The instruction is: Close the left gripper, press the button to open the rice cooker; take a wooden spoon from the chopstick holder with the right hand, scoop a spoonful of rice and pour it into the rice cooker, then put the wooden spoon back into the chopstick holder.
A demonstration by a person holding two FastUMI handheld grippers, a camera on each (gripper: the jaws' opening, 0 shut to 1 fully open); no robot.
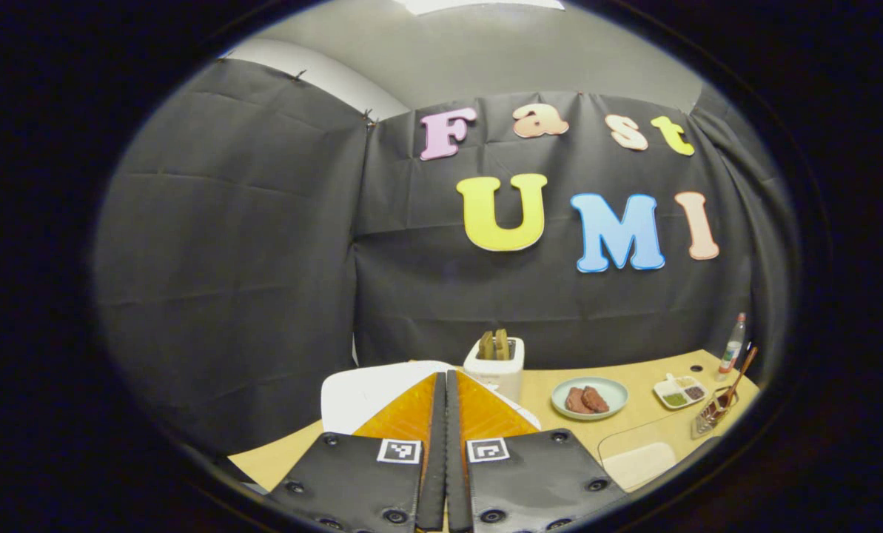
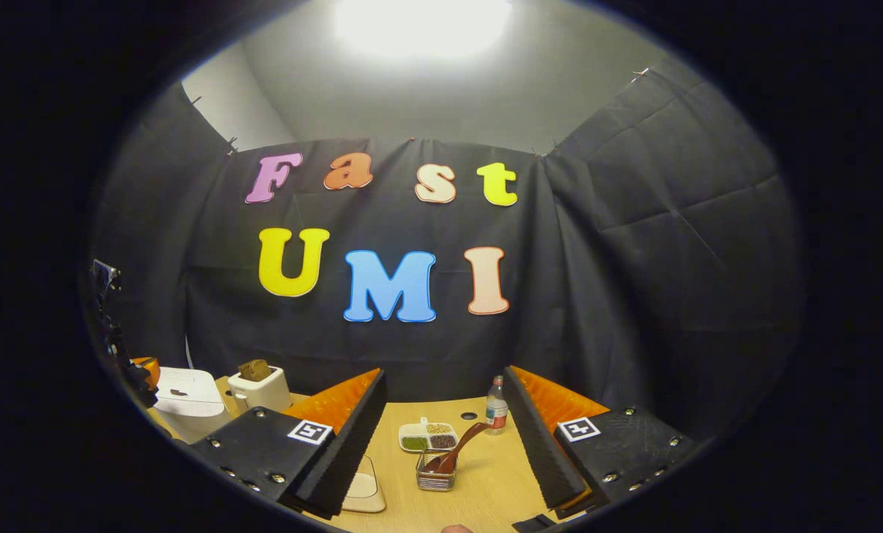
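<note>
My left gripper point(image 1: 445, 385) is shut, its two fingers pressed flat together with nothing between them, right over the white rice cooker point(image 1: 371, 392), whose lid is down. In the right gripper view the same rice cooker point(image 2: 186, 396) sits at the far left with the left gripper point(image 2: 141, 374) just above it. My right gripper point(image 2: 445, 414) stands open and holds nothing. Between its fingers, farther off on the table, stands the wire chopstick holder point(image 2: 435, 474) with a wooden spoon point(image 2: 457, 443) leaning in it. The holder point(image 1: 711, 418) and spoon point(image 1: 737, 377) also appear far right in the left gripper view.
On the wooden table point(image 2: 485, 474) stand a white toaster point(image 1: 494, 363) with bread, a plate point(image 1: 589, 397) with brown food, a white divided dish point(image 2: 428, 437) of grains, a small bottle point(image 2: 496, 405) at the back, and a clear tray point(image 1: 637, 451) near the front.
</note>
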